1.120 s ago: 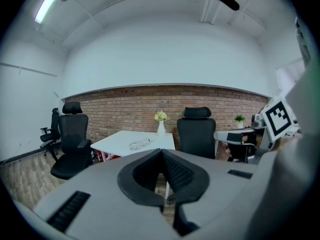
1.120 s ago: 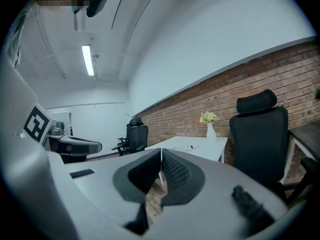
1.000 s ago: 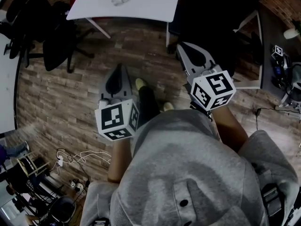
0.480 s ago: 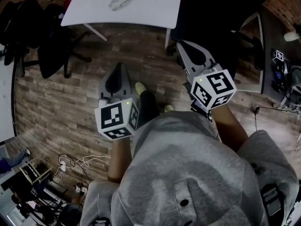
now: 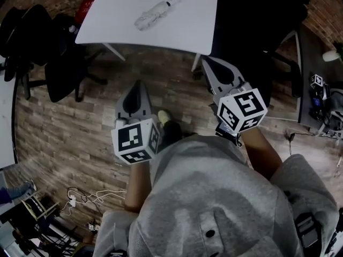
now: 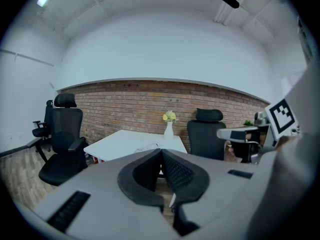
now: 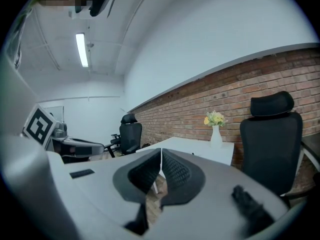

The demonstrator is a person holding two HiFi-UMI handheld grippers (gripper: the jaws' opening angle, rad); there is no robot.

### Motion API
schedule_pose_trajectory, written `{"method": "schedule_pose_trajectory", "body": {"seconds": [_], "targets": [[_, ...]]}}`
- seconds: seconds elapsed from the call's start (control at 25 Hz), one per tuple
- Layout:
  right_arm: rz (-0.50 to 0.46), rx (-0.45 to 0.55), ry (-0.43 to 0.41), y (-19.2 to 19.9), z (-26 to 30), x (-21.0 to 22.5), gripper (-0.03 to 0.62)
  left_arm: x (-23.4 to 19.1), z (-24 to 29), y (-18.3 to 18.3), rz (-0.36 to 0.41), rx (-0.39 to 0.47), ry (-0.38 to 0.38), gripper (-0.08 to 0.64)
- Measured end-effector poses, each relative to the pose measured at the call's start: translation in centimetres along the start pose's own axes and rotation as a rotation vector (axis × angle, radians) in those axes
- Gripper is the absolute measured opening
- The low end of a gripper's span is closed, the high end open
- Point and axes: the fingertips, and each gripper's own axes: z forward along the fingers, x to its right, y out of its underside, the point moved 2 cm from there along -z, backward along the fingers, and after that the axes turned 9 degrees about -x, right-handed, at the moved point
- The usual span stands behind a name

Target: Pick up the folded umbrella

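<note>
Closest to you, your left gripper [image 5: 138, 84] and right gripper [image 5: 208, 64] are both clenched, with nothing between the fingers. They hang over the wood floor [image 5: 80, 116], so open one before you grab. Ahead stands the white bench [image 5: 112, 23]. The folded umbrella [image 5: 153, 16] lies on top of it, well in from the near edge. It looks light, soft outside and likely stiff inside, and the cloth may slip. I would pinch it across its fat middle. The top is bare all round it. Mind the near edge, the black chair [image 5: 61, 63] on your left and the dark chair [image 5: 252, 31] on your right.
</note>
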Motion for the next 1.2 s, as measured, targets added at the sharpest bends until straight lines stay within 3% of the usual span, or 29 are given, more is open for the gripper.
{"method": "schedule_pose_trajectory", "body": {"seconds": [1.2], "targets": [[0.015, -0.008, 0.115, -5.6, 14.2, -0.8, 0.025, -12.9, 9.6, -4.8, 0.024, -0.016, 0.09, 0.015]]}}
